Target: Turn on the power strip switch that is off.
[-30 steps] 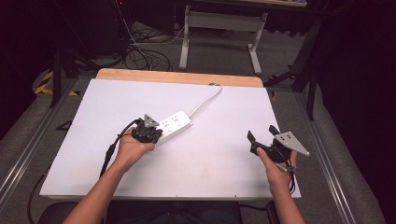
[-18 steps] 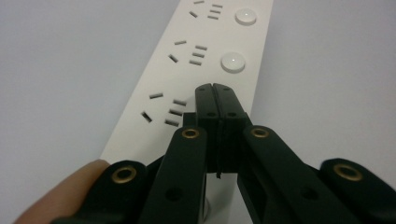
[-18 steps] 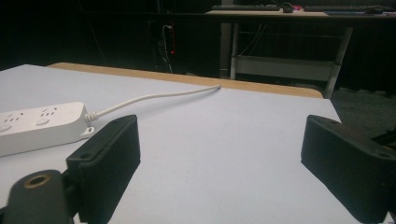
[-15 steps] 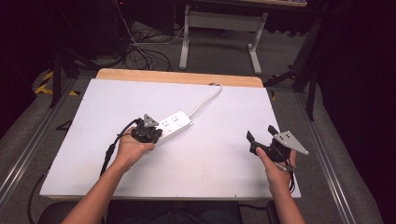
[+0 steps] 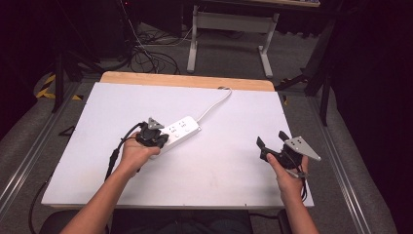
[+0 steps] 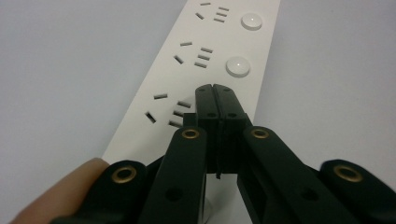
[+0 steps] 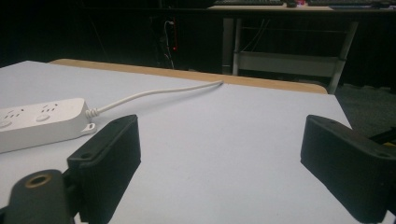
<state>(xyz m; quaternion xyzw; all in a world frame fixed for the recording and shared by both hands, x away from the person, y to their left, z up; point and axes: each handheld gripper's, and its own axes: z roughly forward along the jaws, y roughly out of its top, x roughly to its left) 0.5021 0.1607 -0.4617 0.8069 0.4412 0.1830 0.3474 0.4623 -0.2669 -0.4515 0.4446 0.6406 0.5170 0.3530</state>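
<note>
A white power strip [image 5: 182, 129] lies slantwise near the middle of the white table [image 5: 219, 170], and its white cord [image 5: 214, 105] runs off toward the far edge. My left gripper [image 5: 155, 136] sits over the strip's near end. In the left gripper view its jaws are pressed together, with the gripper [image 6: 215, 88] right above the power strip [image 6: 205, 51], beside a socket and below a round button; nothing shows between them. My right gripper [image 5: 271, 138] hovers at the table's right side with its jaws wide apart and nothing in them. In the right gripper view the gripper [image 7: 219, 140] faces the power strip [image 7: 37, 121] at the far left.
A wooden strip [image 5: 185, 80] borders the table's far edge. Beyond it stand a white desk frame [image 5: 229, 29] and tangled floor cables [image 5: 146, 53]. Metal rails [image 5: 350, 180] run along both sides of the table. A black cable [image 5: 114, 158] trails from the left gripper.
</note>
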